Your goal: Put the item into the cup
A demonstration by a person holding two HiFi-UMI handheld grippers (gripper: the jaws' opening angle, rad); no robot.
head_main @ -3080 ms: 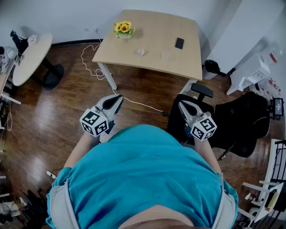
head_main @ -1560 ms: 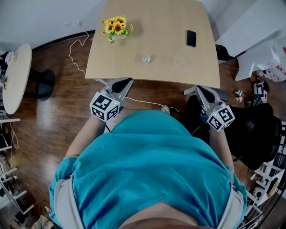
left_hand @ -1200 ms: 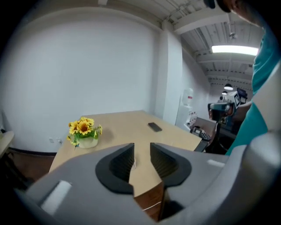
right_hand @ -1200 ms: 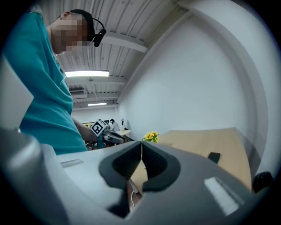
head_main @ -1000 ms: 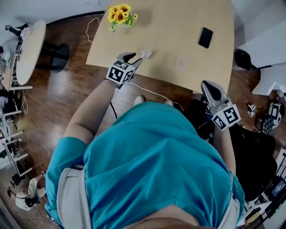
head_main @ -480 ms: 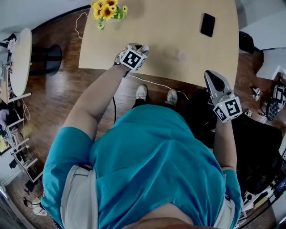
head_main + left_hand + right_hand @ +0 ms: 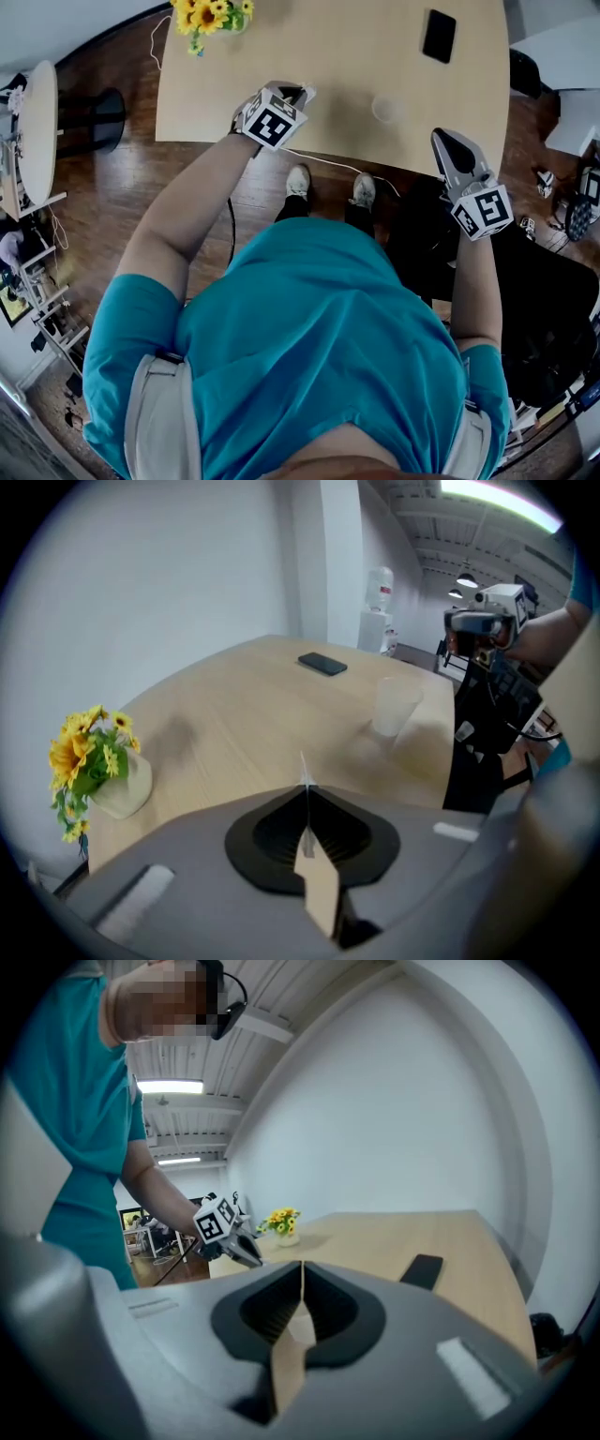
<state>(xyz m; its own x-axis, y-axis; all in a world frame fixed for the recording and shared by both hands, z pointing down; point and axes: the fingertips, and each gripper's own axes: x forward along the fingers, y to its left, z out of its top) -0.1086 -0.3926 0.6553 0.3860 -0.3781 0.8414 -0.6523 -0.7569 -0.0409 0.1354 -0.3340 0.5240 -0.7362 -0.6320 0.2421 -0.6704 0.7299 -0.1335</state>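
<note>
The item is a small white crumpled scrap [image 7: 306, 92] on the wooden table [image 7: 356, 56], near its front edge. My left gripper [image 7: 296, 93] is on it, its jaws closing; in the left gripper view they meet with a thin white sliver [image 7: 301, 766] sticking out between the tips. A clear plastic cup [image 7: 384, 110] stands upright to the right of it, also seen in the left gripper view as the cup [image 7: 394, 705]. My right gripper [image 7: 444, 142] hangs shut and empty off the table's front edge, to the right of the cup.
A black phone [image 7: 439, 36] lies at the table's far right. A small pot of yellow flowers [image 7: 208, 14] stands at the far left corner. A black office chair [image 7: 534, 309] is to my right, and a white cable [image 7: 337, 164] lies on the wooden floor under the table.
I have come up to the table and my left gripper has reached the white scrap and stayed on it. The right gripper has kept its place by the table's front edge.
</note>
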